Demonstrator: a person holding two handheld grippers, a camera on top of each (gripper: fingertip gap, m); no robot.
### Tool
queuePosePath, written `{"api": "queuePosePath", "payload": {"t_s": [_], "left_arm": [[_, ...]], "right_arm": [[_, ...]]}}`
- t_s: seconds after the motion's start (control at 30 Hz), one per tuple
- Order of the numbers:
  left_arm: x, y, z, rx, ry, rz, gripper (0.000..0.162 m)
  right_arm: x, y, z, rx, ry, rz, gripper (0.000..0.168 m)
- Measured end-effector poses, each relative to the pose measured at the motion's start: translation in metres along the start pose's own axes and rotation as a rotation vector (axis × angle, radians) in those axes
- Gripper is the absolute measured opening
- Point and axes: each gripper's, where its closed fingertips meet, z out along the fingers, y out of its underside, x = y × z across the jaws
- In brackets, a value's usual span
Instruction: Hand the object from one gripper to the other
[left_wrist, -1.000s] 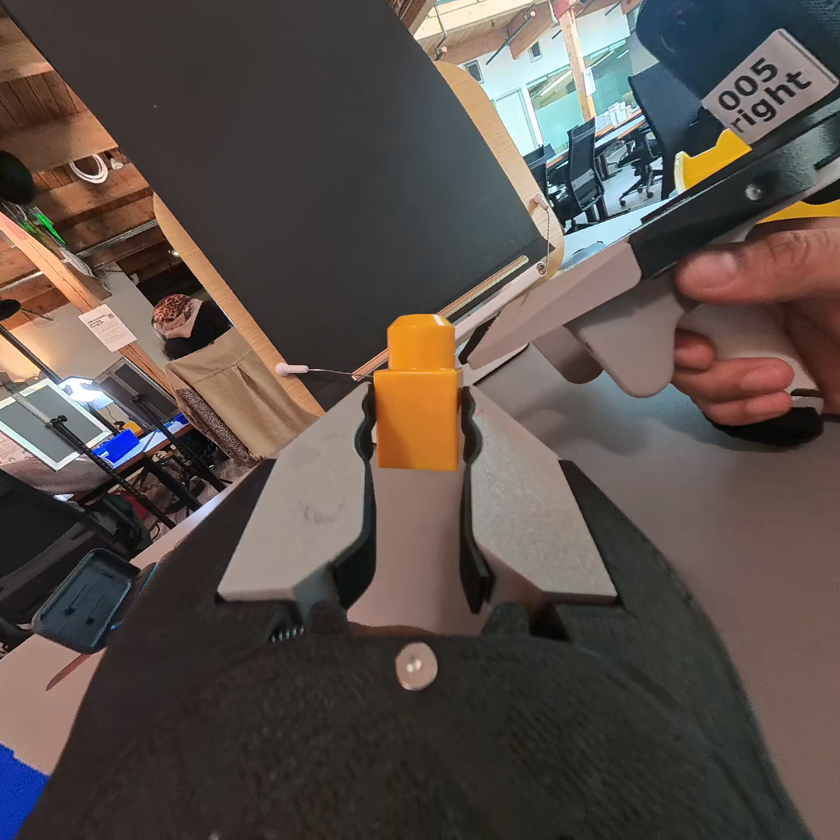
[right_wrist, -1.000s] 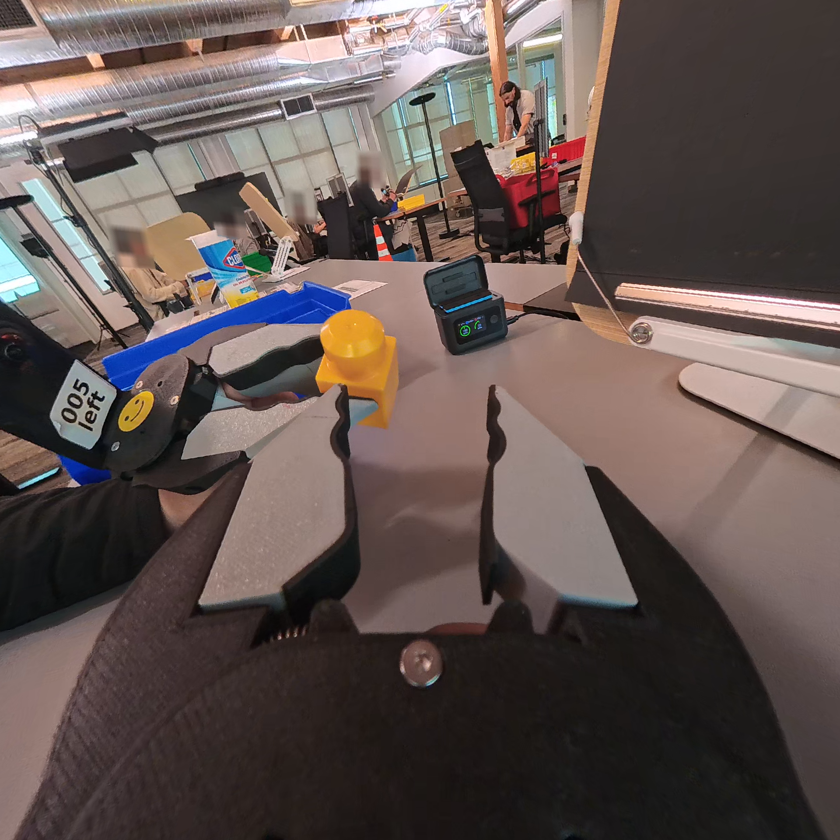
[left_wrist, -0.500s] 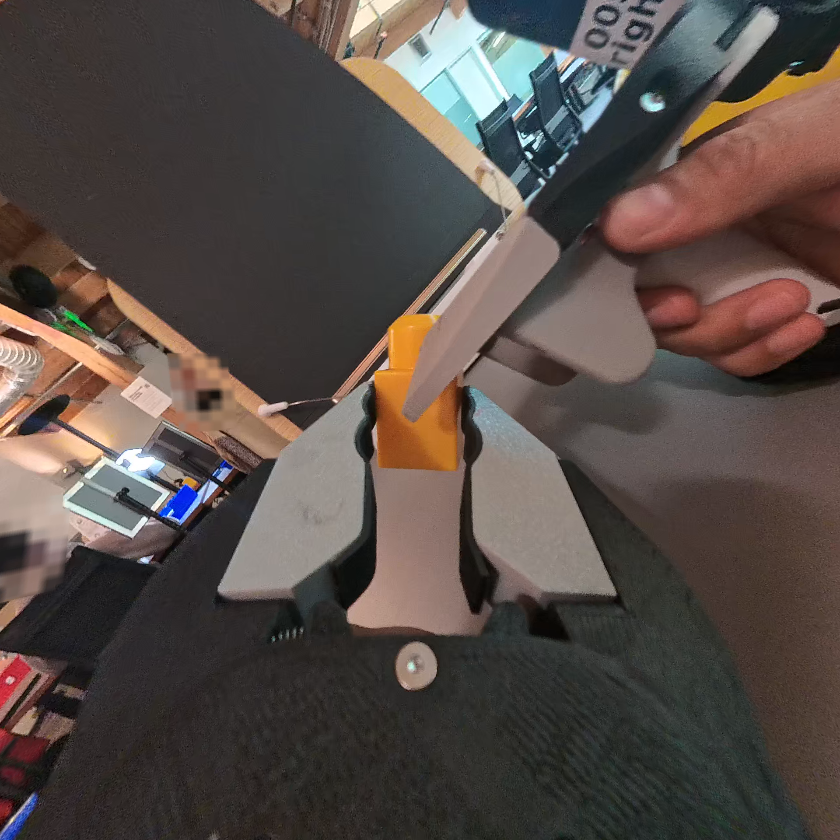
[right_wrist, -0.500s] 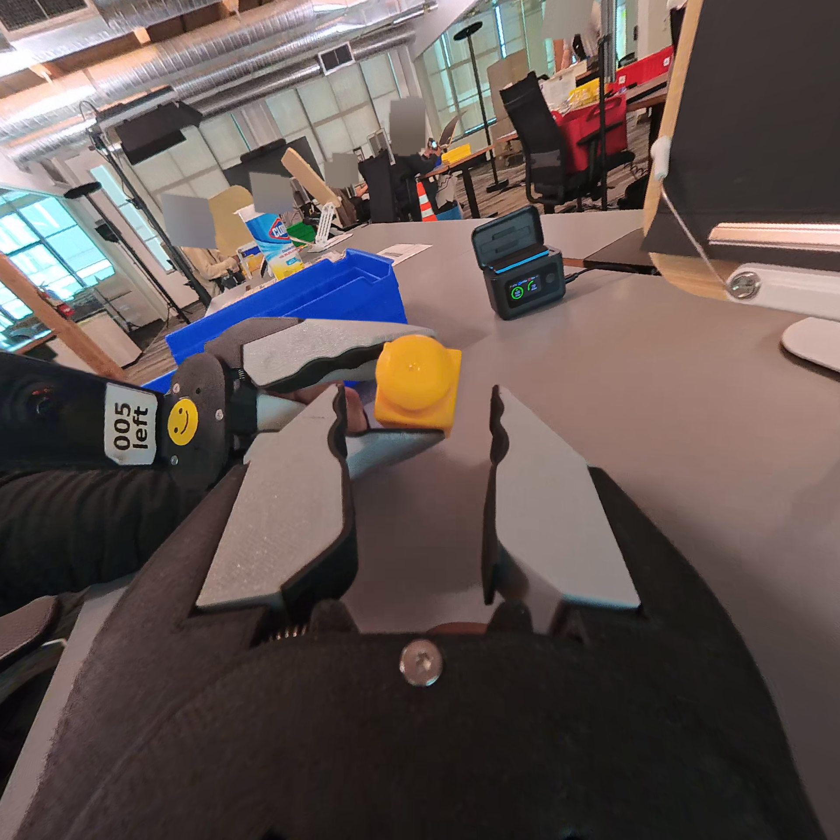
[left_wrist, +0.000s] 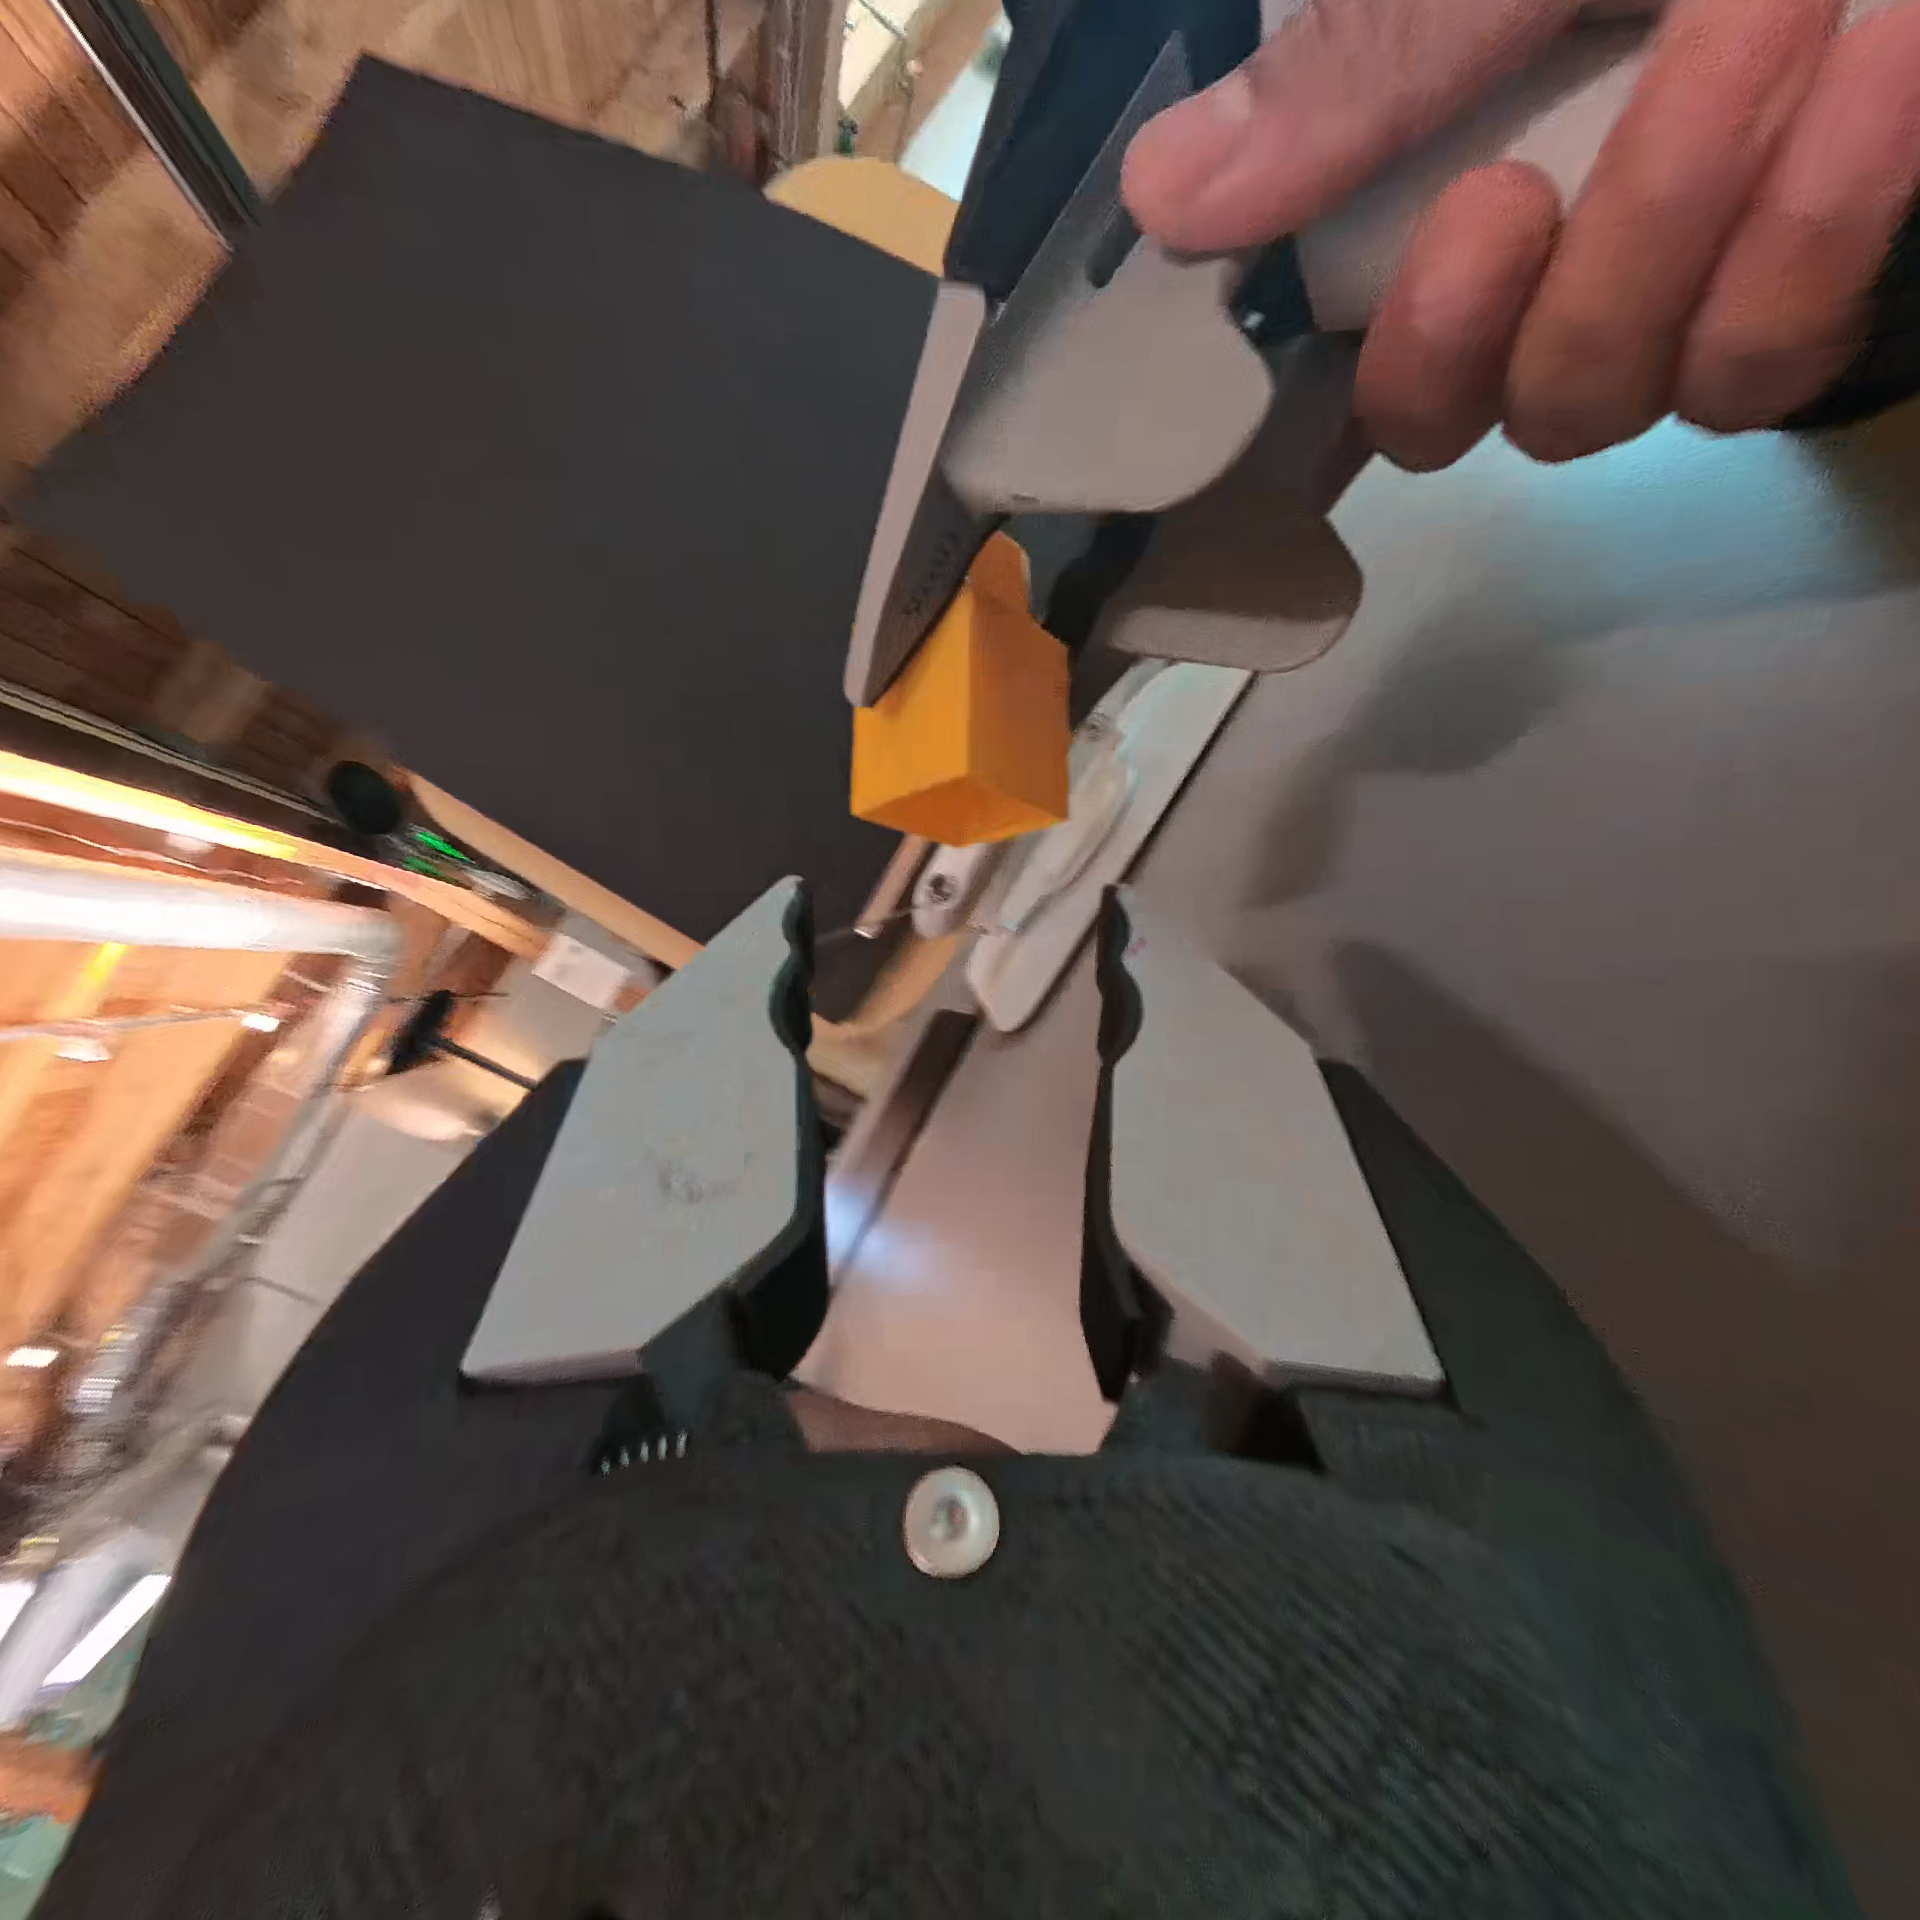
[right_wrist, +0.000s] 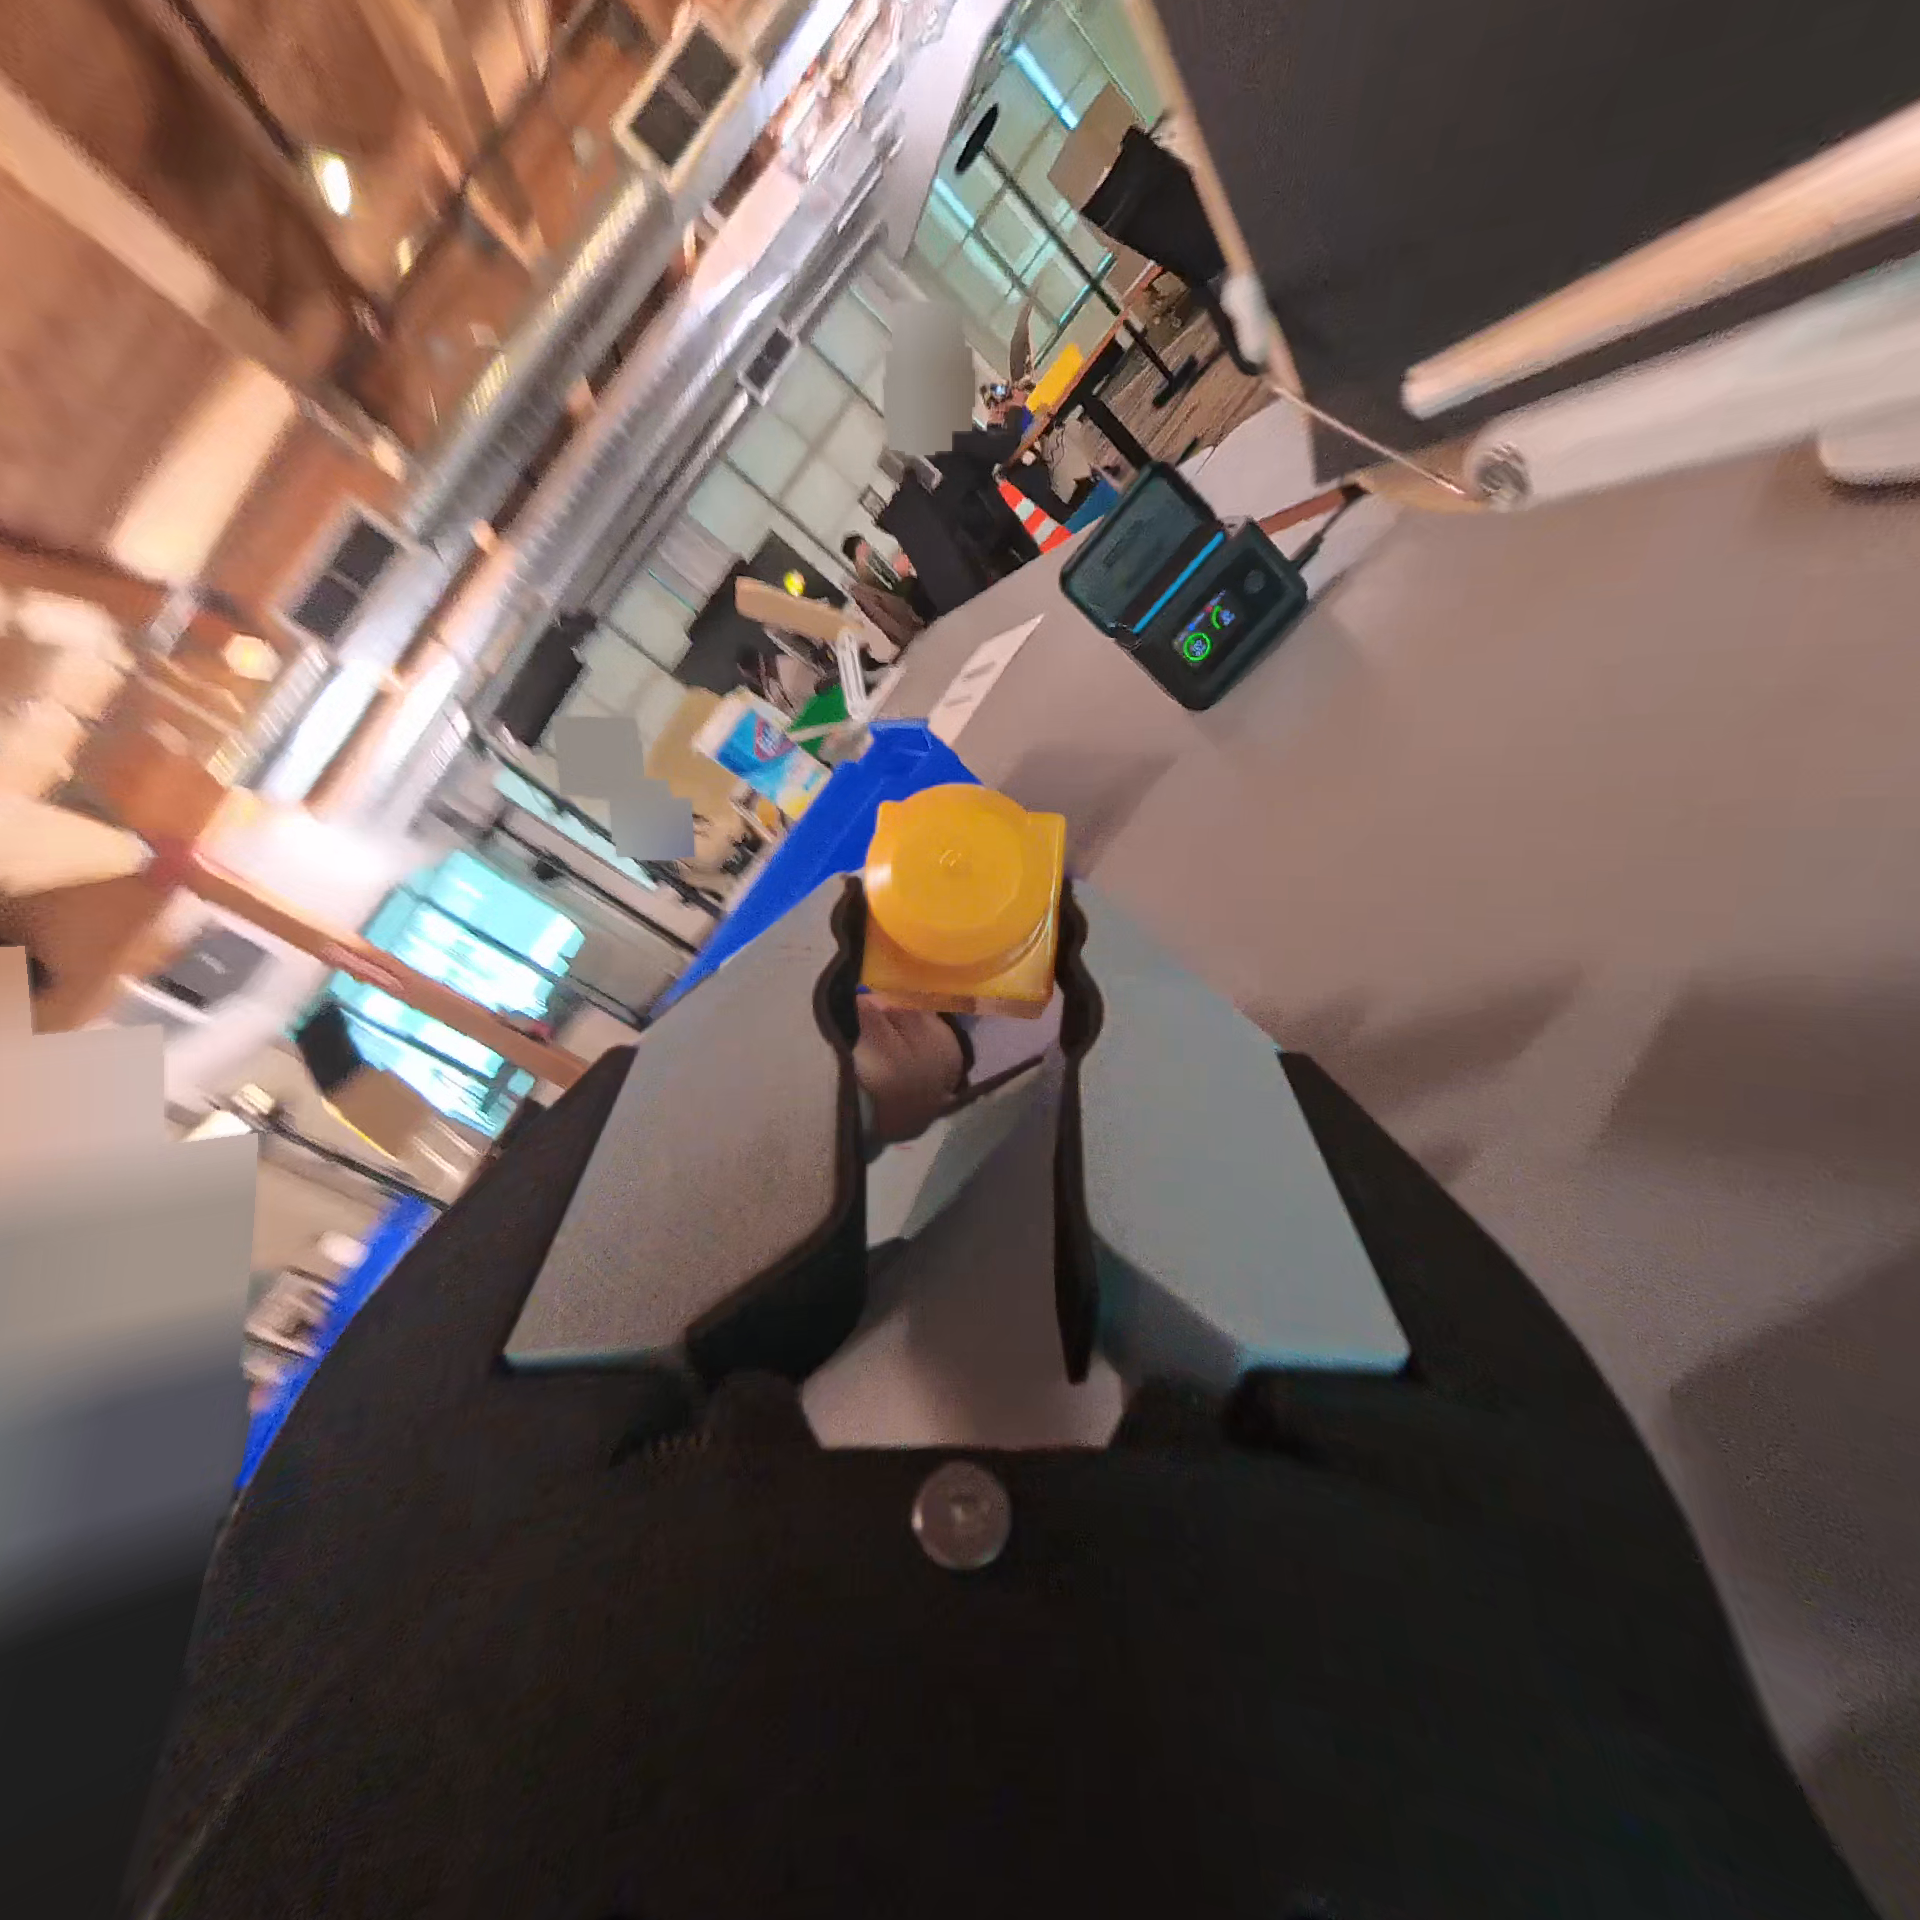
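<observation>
The yellow block (left_wrist: 966, 727) with a round stud on top is held in my right gripper (left_wrist: 987, 623), which reaches in from the upper right in a person's hand (left_wrist: 1558, 208). My left gripper (left_wrist: 951, 935) is open and empty, its fingertips just below the block and apart from it. In the right wrist view my right gripper (right_wrist: 958, 935) is shut on the block (right_wrist: 961, 904), the stud facing the camera. A grey part (right_wrist: 966, 1143) below the block looks like the left gripper, mostly hidden.
A grey table (left_wrist: 1558, 935) lies under both grippers. A large black board (left_wrist: 468, 468) on a white base (left_wrist: 1049, 914) stands behind. A dark case with a small lit screen (right_wrist: 1184, 613) and a blue bin (right_wrist: 831, 831) sit farther off on the table.
My left gripper has opened and let go of the block. My right gripper has shut on it and holds it just clear of the left fingertips. Both views have tilted.
</observation>
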Motion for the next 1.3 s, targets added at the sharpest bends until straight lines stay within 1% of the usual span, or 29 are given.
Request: {"api": "queuePosePath", "payload": {"t_s": [0.07, 0.17, 0.27, 0.3, 0.37, 0.5, 0.63, 0.77, 0.9, 0.97, 1.03, 1.17, 1.27, 1.3], "left_arm": [[-0.001, -0.010, -0.001, 0.029, -0.057, 0.118, 0.053], [0.007, -0.023, -0.001, 0.067, -0.095, 0.281, 0.050], [0.008, -0.025, 0.000, 0.057, -0.123, 0.347, 0.053], [0.007, -0.026, -0.001, 0.064, -0.129, 0.350, 0.051], [0.003, -0.028, -0.003, 0.072, -0.156, 0.362, 0.041], [-0.002, -0.034, -0.006, 0.089, -0.192, 0.392, 0.039], [-0.004, -0.034, -0.008, 0.072, -0.192, 0.392, 0.035], [-0.002, -0.033, -0.007, 0.091, -0.181, 0.388, 0.035], [-0.006, -0.032, -0.007, 0.100, -0.199, 0.382, 0.040], [-0.008, -0.028, -0.007, 0.094, -0.193, 0.368, 0.050], [-0.008, -0.026, -0.008, 0.099, -0.179, 0.360, 0.055], [-0.006, -0.023, -0.008, 0.104, -0.156, 0.357, 0.059], [0.001, -0.022, -0.008, 0.116, -0.126, 0.384, 0.043], [0.001, -0.022, -0.007, 0.116, -0.122, 0.385, 0.043]], "right_arm": [[0.008, 0.002, -0.001, -0.015, 0.021, 0.119, 0.034], [-0.001, 0.016, 0.006, -0.092, -0.045, 0.240, 0.034], [-0.009, 0.018, 0.008, -0.104, -0.077, 0.278, 0.034], [-0.010, 0.018, 0.007, -0.111, -0.079, 0.291, 0.034], [-0.011, 0.021, 0.006, -0.133, -0.093, 0.331, 0.034], [-0.019, 0.024, 0.005, -0.165, -0.148, 0.407, 0.034], [-0.023, 0.023, 0.002, -0.181, -0.156, 0.402, 0.034], [-0.021, 0.024, 0.001, -0.186, -0.147, 0.410, 0.034], [-0.023, 0.024, 0.000, -0.194, -0.165, 0.418, 0.034], [-0.020, 0.024, -0.001, -0.197, -0.150, 0.410, 0.034], [-0.018, 0.026, -0.001, -0.208, -0.139, 0.410, 0.034], [-0.016, 0.030, 0.000, -0.226, -0.130, 0.409, 0.034], [-0.019, 0.030, -0.001, -0.239, -0.148, 0.410, 0.034], [-0.019, 0.031, -0.001, -0.244, -0.147, 0.407, 0.034]]}}
